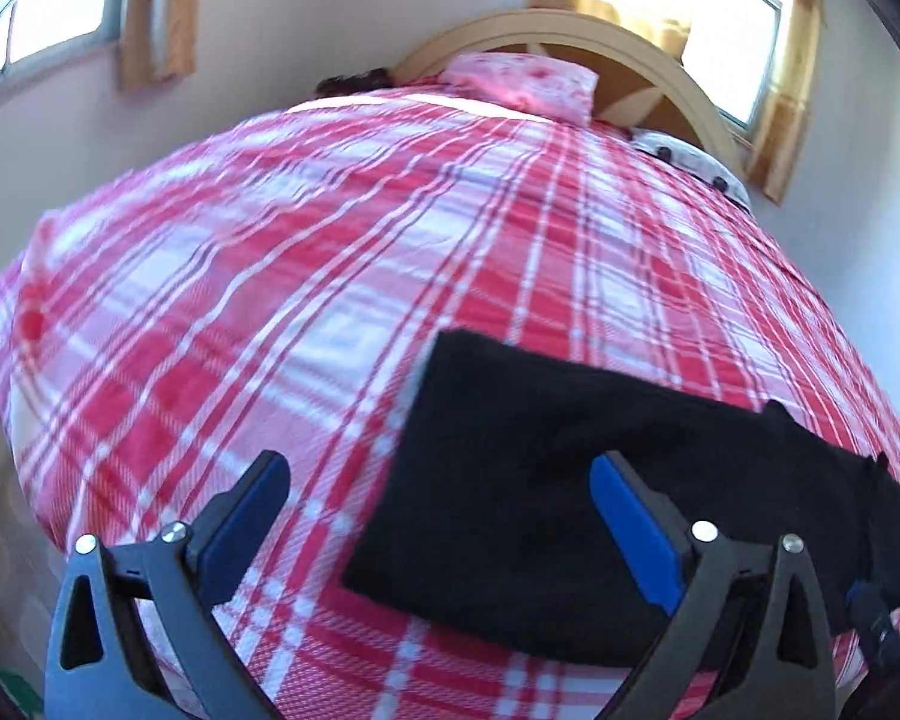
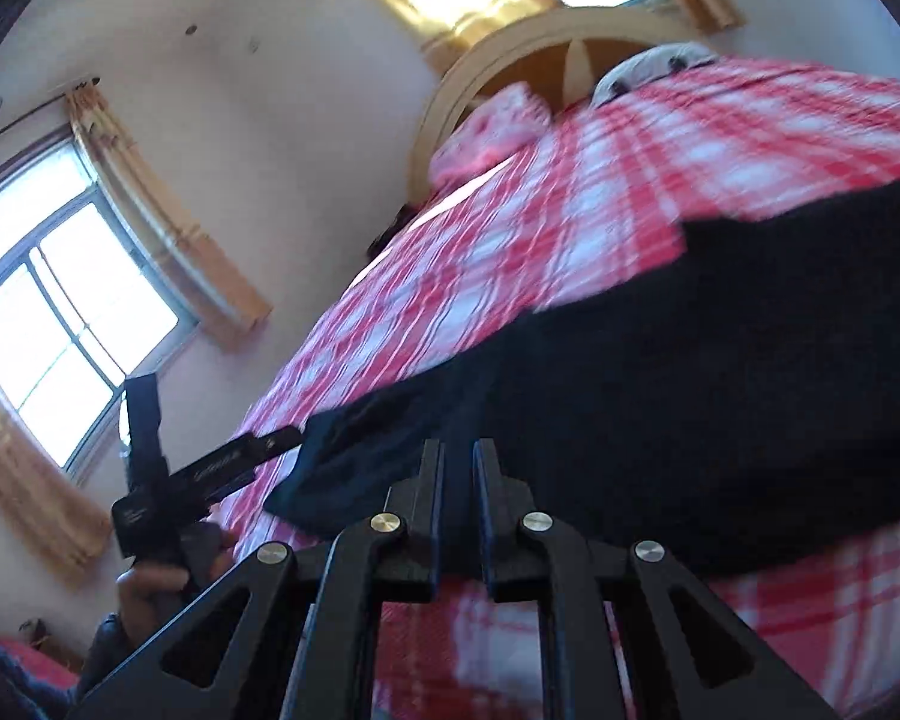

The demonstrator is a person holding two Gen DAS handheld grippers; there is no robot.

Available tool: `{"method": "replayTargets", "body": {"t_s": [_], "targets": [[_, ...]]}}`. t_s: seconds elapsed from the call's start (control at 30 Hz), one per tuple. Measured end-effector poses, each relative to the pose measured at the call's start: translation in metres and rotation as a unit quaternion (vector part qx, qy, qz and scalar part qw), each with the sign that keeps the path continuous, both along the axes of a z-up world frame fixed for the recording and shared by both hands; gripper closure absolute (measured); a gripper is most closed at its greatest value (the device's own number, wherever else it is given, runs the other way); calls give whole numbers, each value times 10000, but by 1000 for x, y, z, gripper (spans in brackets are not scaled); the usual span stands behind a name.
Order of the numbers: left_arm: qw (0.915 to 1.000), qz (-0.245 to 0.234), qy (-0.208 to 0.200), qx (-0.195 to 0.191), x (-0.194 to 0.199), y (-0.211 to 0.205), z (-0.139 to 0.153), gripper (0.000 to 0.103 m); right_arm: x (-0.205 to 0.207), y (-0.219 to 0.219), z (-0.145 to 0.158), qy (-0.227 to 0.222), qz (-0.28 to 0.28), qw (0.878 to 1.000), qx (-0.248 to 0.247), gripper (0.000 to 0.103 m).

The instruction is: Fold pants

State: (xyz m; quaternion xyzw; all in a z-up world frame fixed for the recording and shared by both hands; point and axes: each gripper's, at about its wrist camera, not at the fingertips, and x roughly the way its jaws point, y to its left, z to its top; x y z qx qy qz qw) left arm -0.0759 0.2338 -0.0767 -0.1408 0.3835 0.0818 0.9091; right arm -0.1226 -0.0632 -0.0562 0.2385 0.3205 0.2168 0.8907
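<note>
Black pants (image 1: 546, 492) lie folded flat on the plaid bedspread (image 1: 330, 252), near bed's foot. Left hand-held gripper (image 1: 438, 516) w/ jaws wide apart, holding nothing. Right hand-held gripper (image 2: 457, 480) nearly closed, empty, just short of the pants.

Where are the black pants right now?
The black pants lie on the red plaid bedspread at the near edge of the bed, lower right in the left wrist view, far from the pink pillow at the headboard.

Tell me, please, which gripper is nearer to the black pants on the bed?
Right. The right gripper, nearly shut, sits at the black pants edge; the left gripper hovers open over their other end, not gripping.
</note>
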Motion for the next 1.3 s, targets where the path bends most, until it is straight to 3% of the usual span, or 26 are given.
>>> {"method": "replayTargets", "body": {"t_s": [0.1,0.17,0.27,0.4,0.5,0.6,0.83,1.0,1.1,1.17,1.3], "targets": [[9991,-42,201,-373,1,7,-21,9,-2,21,-5,81,290,9994,-177,93],[9995,-27,-14,-304,-5,1,-20,9,-5,27,-3,101,379,9988,-286,92],[9973,-133,-249,-676,-12,-1,-20,10,-7,26,2,83,384,9987,-338,93],[9899,-473,-402,-1276,-19,-1,-16,24,-8,23,-1,173,295,9990,-292,92],[9890,-444,-404,-1348,-18,0,-17,36,-8,24,-1,192,304,9990,-274,92],[9888,-443,-403,-1365,-17,1,-18,36,-9,28,1,180,346,9988,-300,92],[9730,-60,-336,-2283,-32,20,-12,36,-10,25,-1,246,298,9990,-216,92],[9697,51,-209,-2433,-59,13,-15,32,-11,19,-2,246,280,9993,-89,92],[9699,-124,-47,-2431,-55,-2,-22,33,-7,18,-8,379,308,9988,2,92],[9719,-203,-126,-2343,-49,-8,-20,33,-8,20,-9,391,352,9986,-2,92],[9663,-7,-309,-2557,-33,-1,-22,33,-11,18,-6,303,376,9988,-33,92]]}}
